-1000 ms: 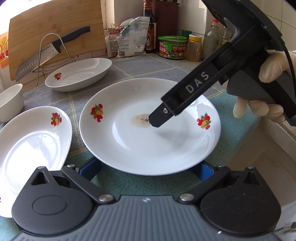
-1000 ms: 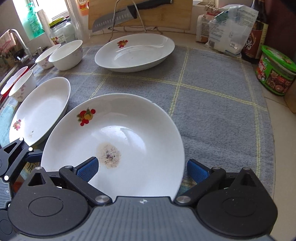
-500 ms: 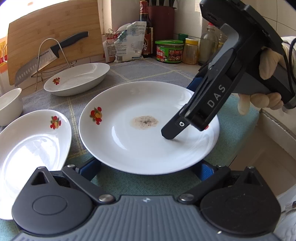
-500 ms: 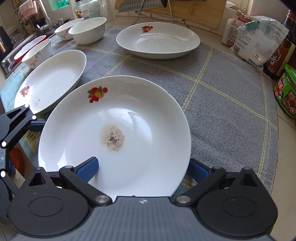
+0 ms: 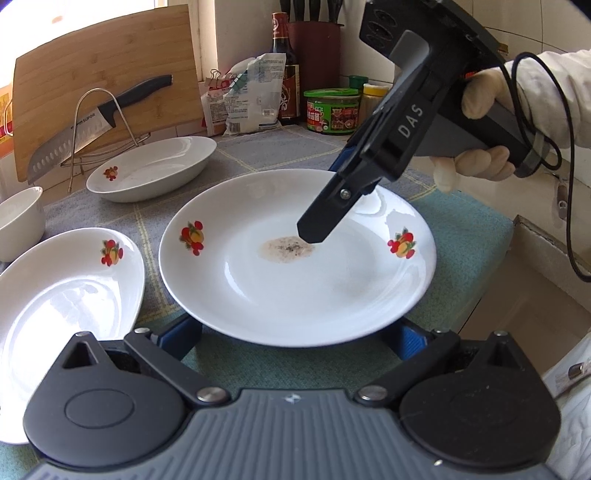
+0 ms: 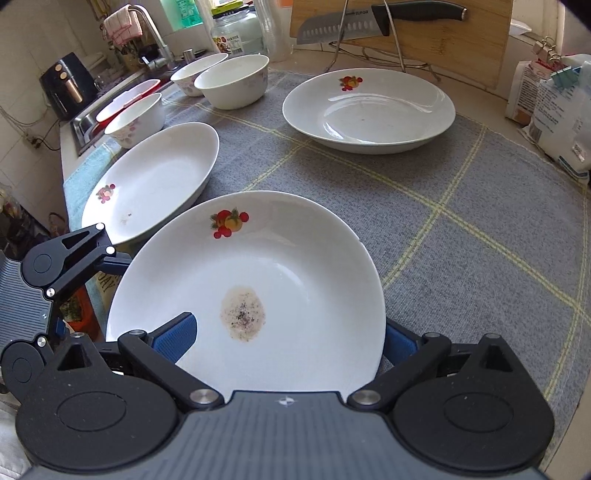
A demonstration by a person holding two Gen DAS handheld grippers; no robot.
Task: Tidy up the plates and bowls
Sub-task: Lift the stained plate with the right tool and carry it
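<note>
Right wrist view: soiled plate (image 6: 295, 258) lies between spread jaws.

Left gripper (image 5: 295, 338) fingertips hidden under soiled plate (image 5: 295, 288) rim. Right gripper (image 6: 286, 341): right pad behind the plate edge, contact unclear (left pad lies over the rim). Neighbouring plate (image 5: 55, 295) cut off at left edge. Far bowl (image 5: 18, 221) half out of frame.

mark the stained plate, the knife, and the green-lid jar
stained plate (image 5: 295, 288), left wrist view, bare inner surface.
knife (image 6: 340, 31), right wrist view, blade.
green-lid jar (image 5: 332, 112), left wrist view, label.
</note>
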